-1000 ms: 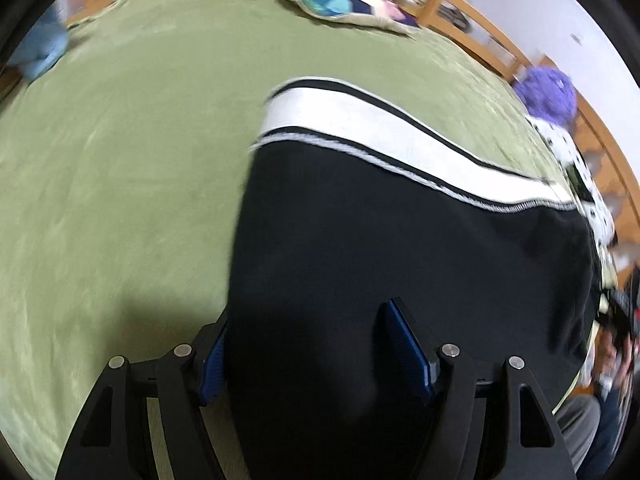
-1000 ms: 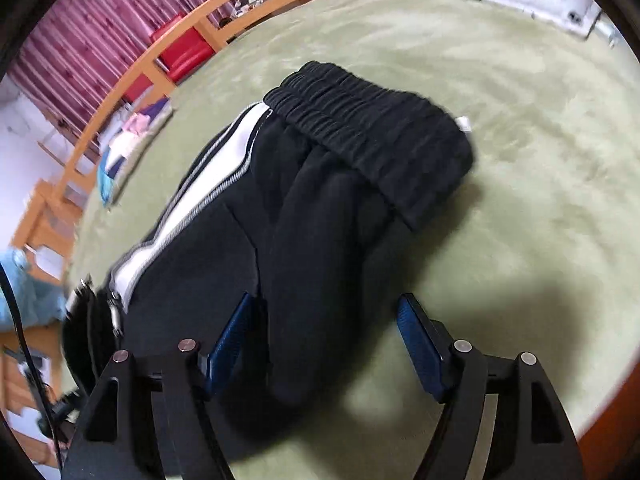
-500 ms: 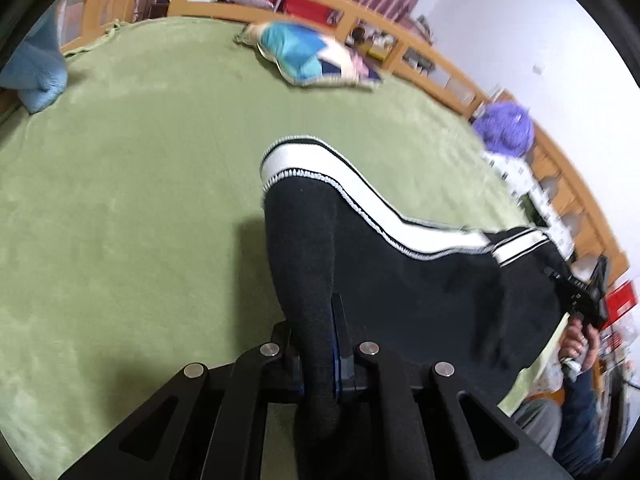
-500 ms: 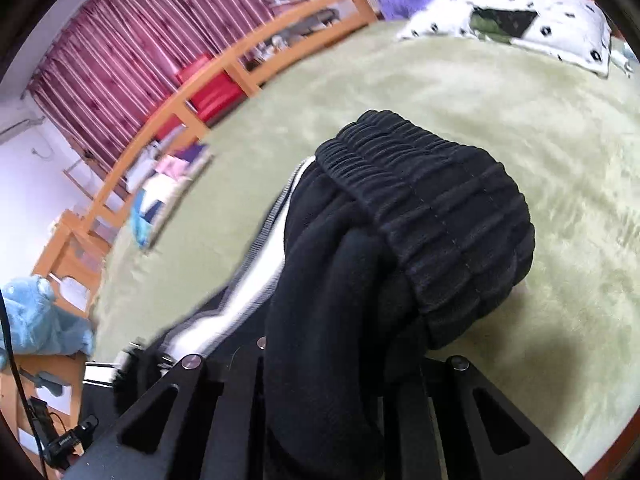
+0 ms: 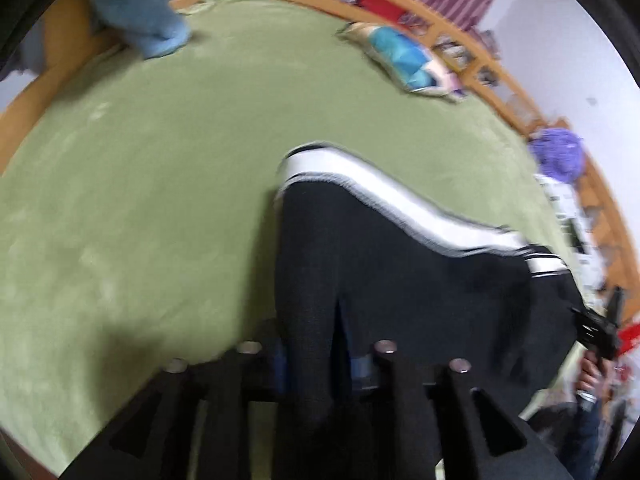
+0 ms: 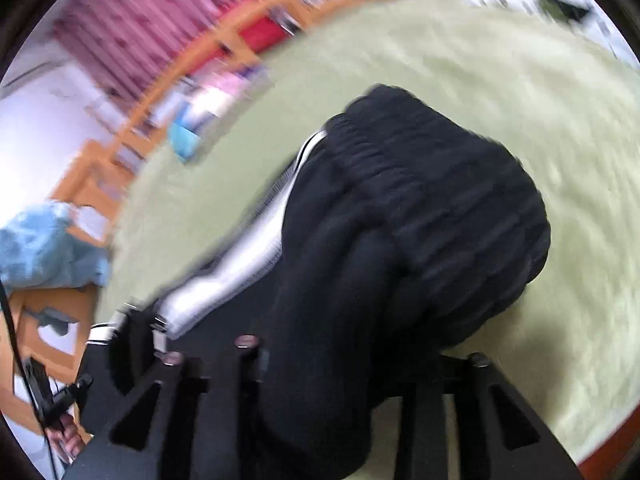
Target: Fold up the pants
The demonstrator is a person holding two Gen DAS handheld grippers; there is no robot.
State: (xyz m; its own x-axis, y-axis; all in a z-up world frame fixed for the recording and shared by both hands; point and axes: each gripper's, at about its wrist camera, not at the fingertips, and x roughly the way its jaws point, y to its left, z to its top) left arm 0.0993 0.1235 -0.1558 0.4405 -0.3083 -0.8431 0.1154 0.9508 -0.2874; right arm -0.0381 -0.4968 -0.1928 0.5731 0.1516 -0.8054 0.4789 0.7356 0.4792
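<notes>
We have the black pants [image 5: 400, 280] pinched at both ends and raised off the green bed [image 5: 140, 200], so the step in hand looks like carrying one end over to meet the other. To do it well, we should move both ends at the same height and pace, keep the cloth lightly taut between them so the white side stripe [image 5: 380, 192] stays straight, and lower the fold onto the bed before letting go, not drop it from the air. The frames are smeared, so slowing before set-down would help the edges line up.

Our left claw [image 5: 316, 360] is pressed together on a bunched leg end: the black cloth rises straight out from between its fingers and spreads away forward and to the right, the stripe running along its far edge. The far part of the pants sags toward the bed, though we cannot tell whether it touches.

Our right claw [image 6: 332, 360] is clamped on the thick fabric just below the ribbed waistband [image 6: 432, 184], which bulges out ahead of the fingers and hides most of the gap between them. From there the pants trail back and left, the stripe [image 6: 240, 264] leading toward the other claw, seen small at the lower left.
</notes>
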